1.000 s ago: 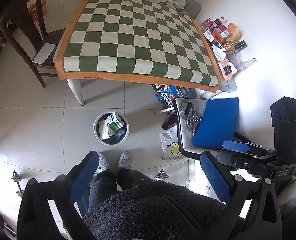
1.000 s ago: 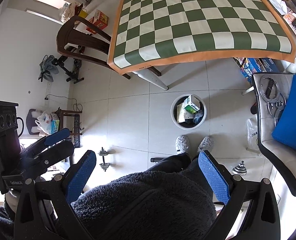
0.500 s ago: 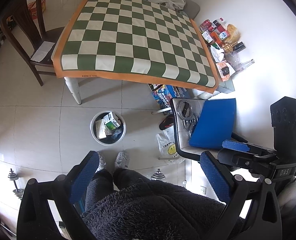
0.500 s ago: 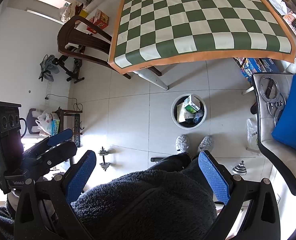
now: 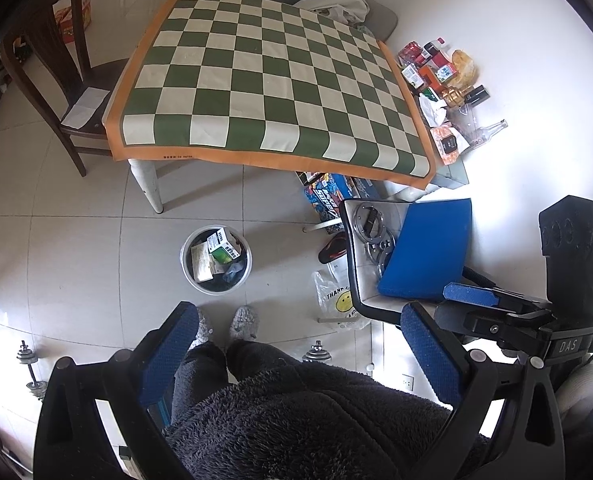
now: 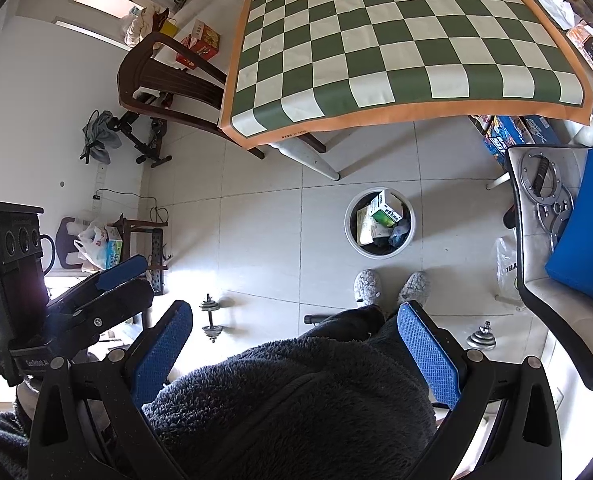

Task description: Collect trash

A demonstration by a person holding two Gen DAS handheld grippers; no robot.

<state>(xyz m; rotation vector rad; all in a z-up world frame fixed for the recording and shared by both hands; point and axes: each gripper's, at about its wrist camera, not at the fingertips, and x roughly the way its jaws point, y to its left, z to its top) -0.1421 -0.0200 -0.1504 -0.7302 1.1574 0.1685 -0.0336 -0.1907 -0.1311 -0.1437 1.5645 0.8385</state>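
Trouble could come from the height: both claws hang high over the floor, close to the person's fuzzy dark coat, so a piece of trash let go from up here could miss the bin and land on the tiles. The left gripper is wide open and holds nothing. The right gripper is wide open too, and empty. The round white trash bin stands on the floor just in front of the person's grey slippers, near the front left leg of the table. It already looks quite full: a green and white box, some papers and something dark and blue sit in it, though I cannot tell what the dark thing is. More trash dropped on top could slide off or tip out. The table with its green and white checked cloth is bare on top. Past its right edge a heap of boxes and bottles lies by the wall, well apart from the bin, so carrying things from there means a long reach around the chair with the blue cushion. A plastic bag with a smiley face lies on the floor beside that chair.
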